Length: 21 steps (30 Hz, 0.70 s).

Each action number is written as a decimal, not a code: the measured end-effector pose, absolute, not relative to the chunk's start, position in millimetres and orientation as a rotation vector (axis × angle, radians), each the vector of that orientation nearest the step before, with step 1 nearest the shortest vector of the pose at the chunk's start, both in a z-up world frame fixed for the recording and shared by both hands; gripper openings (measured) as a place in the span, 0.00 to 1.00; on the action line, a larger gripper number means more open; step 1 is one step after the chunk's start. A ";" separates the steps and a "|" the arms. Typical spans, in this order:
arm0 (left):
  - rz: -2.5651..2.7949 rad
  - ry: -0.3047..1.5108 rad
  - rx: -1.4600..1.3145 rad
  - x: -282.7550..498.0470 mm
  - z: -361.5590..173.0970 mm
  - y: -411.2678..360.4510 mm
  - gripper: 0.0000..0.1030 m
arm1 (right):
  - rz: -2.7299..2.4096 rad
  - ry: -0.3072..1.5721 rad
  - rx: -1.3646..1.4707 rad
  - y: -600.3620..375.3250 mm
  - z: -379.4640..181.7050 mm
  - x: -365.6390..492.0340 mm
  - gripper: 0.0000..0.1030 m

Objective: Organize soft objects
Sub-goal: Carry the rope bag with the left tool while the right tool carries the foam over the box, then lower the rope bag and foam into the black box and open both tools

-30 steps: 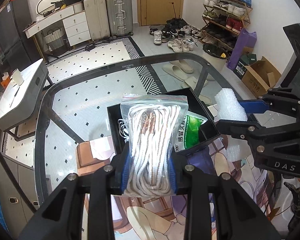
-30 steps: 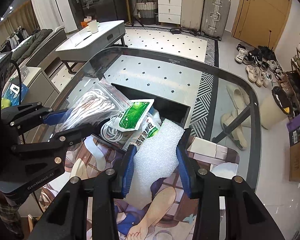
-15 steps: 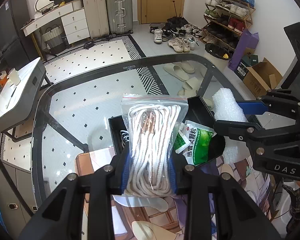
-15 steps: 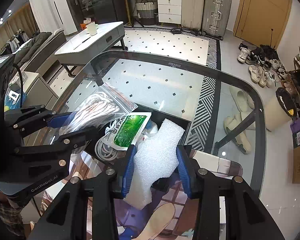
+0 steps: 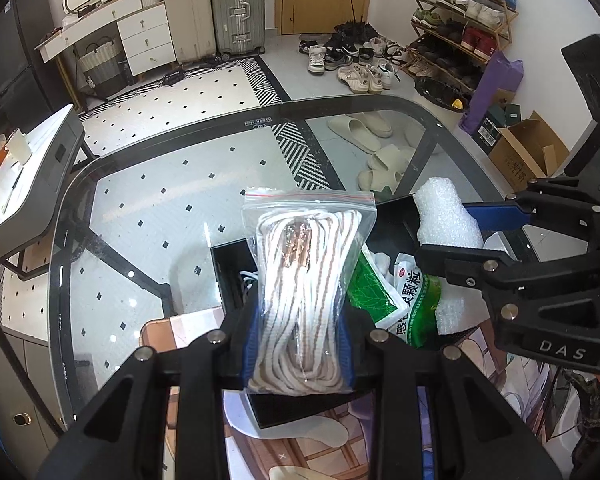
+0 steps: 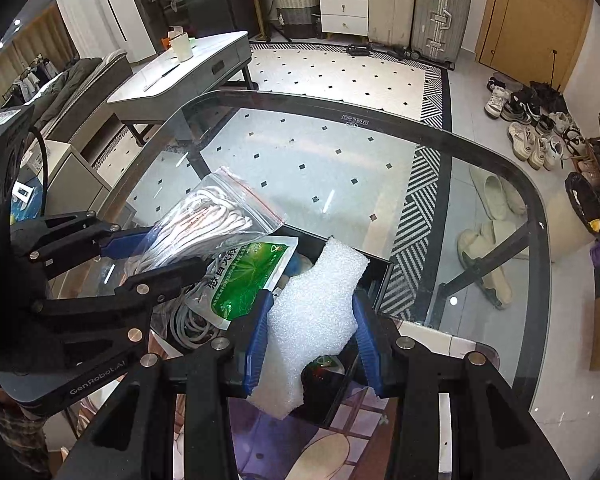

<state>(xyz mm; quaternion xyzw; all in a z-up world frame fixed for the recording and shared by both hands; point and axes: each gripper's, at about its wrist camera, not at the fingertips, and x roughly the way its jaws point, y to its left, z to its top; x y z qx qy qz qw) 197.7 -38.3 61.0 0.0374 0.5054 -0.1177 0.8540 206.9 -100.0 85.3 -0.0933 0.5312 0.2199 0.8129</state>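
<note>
Rope bag (image 5: 304, 296) clamped in left hand-held gripper (image 5: 298, 344)

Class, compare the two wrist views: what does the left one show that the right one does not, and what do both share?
Only the left view shows the shoe rack and the cardboard box. Only the right view shows the cup on the grey side table and the coiled cable in the black box. Both show the rope bag in the left tongs, the foam in the right tongs, the green packet and the suitcases.
</note>
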 end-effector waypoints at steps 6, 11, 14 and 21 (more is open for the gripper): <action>-0.259 1.094 0.076 204.9 45.0 -42.2 0.30 | 0.475 1.171 -0.206 -93.5 65.4 221.8 0.39; -0.261 1.098 0.072 205.6 41.0 -46.5 0.30 | 0.470 1.180 -0.206 -88.5 54.2 233.3 0.39; -0.276 1.104 0.064 204.6 36.8 -48.1 0.30 | 0.463 1.190 -0.217 -85.5 47.0 238.6 0.39; -0.277 1.106 0.064 201.2 30.4 -51.1 0.30 | 0.466 1.201 -0.219 -82.9 37.9 243.8 0.39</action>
